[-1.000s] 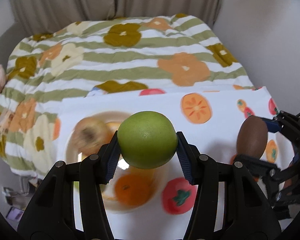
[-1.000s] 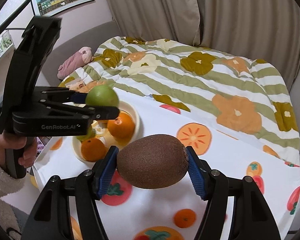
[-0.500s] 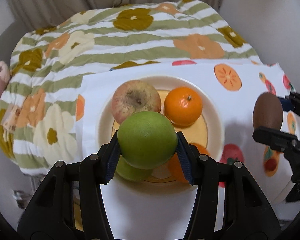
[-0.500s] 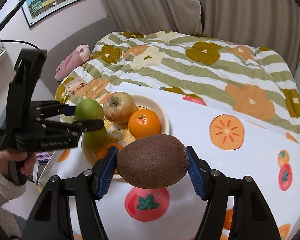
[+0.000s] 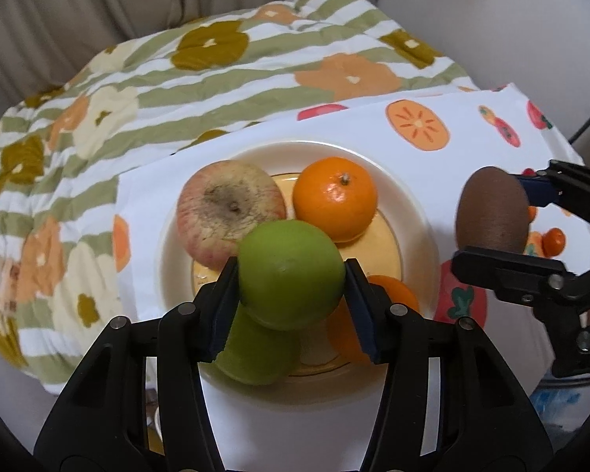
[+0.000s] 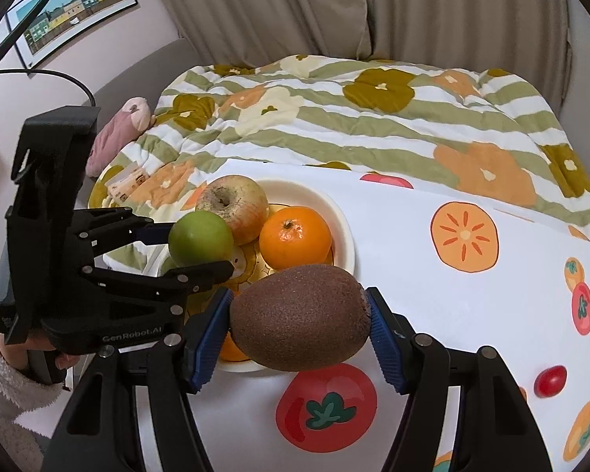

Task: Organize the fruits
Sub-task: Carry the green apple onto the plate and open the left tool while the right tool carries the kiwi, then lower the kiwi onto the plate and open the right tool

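My left gripper (image 5: 291,279) is shut on a green apple (image 5: 291,273) and hangs over the cream plate (image 5: 413,212). On the plate lie a reddish apple (image 5: 226,212), an orange (image 5: 334,198), a second orange (image 5: 389,295) and another green fruit (image 5: 255,354), both partly hidden. My right gripper (image 6: 299,322) is shut on a brown kiwi (image 6: 299,316) just beyond the plate's (image 6: 344,228) near right rim. In the right wrist view the left gripper (image 6: 200,246) holds the green apple (image 6: 200,242) above the plate's left side. The left wrist view shows the kiwi (image 5: 491,214) at the right.
The plate stands on a white cloth printed with fruits (image 6: 472,314). Behind it lies a green-striped flowered quilt (image 6: 373,118) with a pink soft toy (image 6: 118,133) at its left. A small red cherry tomato (image 6: 550,381) lies on the cloth at the right. A person's hand in a fleecy sleeve (image 6: 4,373) holds the left gripper.
Both grippers have come down and in toward the plate, each rolling a little. The plate and its fruit are now larger and sharp in both views. Both grips are unchanged.
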Tool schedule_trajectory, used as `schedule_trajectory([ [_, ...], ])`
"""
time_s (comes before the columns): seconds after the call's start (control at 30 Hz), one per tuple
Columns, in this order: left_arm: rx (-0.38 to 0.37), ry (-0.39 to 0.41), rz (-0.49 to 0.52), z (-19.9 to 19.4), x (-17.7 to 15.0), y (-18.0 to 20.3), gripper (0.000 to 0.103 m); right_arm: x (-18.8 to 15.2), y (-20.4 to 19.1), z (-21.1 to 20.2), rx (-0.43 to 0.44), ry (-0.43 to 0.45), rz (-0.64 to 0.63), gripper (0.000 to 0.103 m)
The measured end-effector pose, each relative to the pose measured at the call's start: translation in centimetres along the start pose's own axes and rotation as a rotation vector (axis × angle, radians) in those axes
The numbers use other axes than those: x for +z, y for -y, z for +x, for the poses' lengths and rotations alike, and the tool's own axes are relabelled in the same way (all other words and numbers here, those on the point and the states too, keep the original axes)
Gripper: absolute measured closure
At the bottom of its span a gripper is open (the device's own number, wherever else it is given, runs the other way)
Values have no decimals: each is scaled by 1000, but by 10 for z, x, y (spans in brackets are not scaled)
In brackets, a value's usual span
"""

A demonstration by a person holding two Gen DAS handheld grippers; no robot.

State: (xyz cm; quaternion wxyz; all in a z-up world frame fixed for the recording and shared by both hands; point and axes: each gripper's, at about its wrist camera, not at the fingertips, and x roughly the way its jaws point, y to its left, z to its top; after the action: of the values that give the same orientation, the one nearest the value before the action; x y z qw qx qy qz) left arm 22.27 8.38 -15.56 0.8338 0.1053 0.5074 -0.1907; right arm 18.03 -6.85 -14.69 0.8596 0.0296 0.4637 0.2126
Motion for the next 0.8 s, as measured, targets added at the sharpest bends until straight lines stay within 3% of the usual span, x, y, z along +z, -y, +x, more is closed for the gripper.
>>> schedule_trajectory([
  [0.07,-23,5,6,-2,-1,-1,41,0,0,0,-8,3,14,40],
  [0.13,-10,18,15,-5,-1,-2,10,0,1,1,-13,5,29,40],
  [0.2,-7,49,15,-13,-2,-5,2,0,1,1,-18,9,41,40],
  [0.47,7,78,1,-34,-8,-21,2,7,-2,1,-29,16,56,40],
  [0.8,27,55,-71,-45,-30,-43,2,11,-6,30,-15,-22,92,40],
])
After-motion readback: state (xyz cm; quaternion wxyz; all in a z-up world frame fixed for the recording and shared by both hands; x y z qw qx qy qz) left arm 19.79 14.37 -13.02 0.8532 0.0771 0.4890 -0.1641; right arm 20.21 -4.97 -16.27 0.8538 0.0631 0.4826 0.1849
